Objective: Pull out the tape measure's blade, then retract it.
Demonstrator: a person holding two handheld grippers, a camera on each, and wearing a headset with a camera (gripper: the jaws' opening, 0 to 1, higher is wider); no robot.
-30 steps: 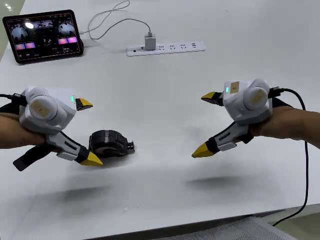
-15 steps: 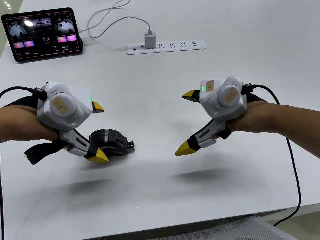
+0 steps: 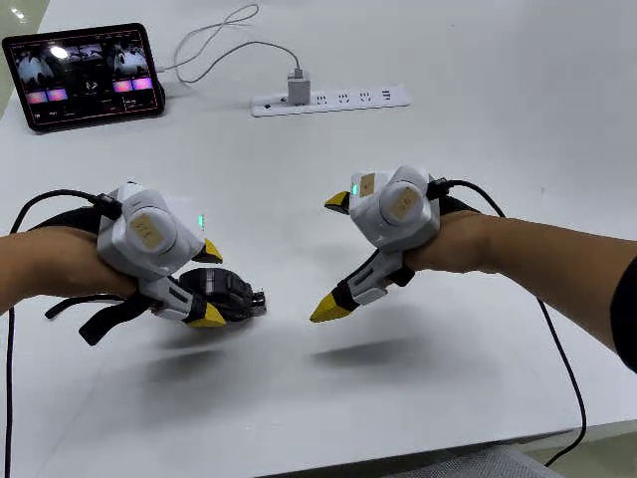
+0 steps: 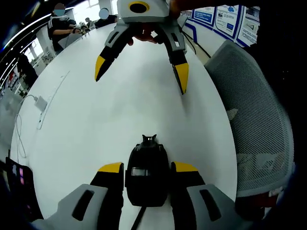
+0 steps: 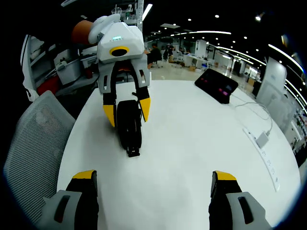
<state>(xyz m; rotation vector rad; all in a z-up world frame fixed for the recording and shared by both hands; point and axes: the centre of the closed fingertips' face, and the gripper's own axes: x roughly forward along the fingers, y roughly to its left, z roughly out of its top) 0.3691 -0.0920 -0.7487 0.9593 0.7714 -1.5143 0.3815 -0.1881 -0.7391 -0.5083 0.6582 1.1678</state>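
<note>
On the white table (image 3: pixel 328 149), your left gripper (image 3: pixel 211 285) had narrowed onto the tape measure (image 3: pixel 227 294) lying there. Your right gripper (image 3: pixel 330 257), jaws wide and empty, had swung closer, so the pull looked next. The blade hook (image 4: pixel 149 139) was too small to make out.

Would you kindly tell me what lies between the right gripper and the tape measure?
That stretch is bare: just white table lies between the right gripper and the tape measure, as the right gripper view shows.
</note>
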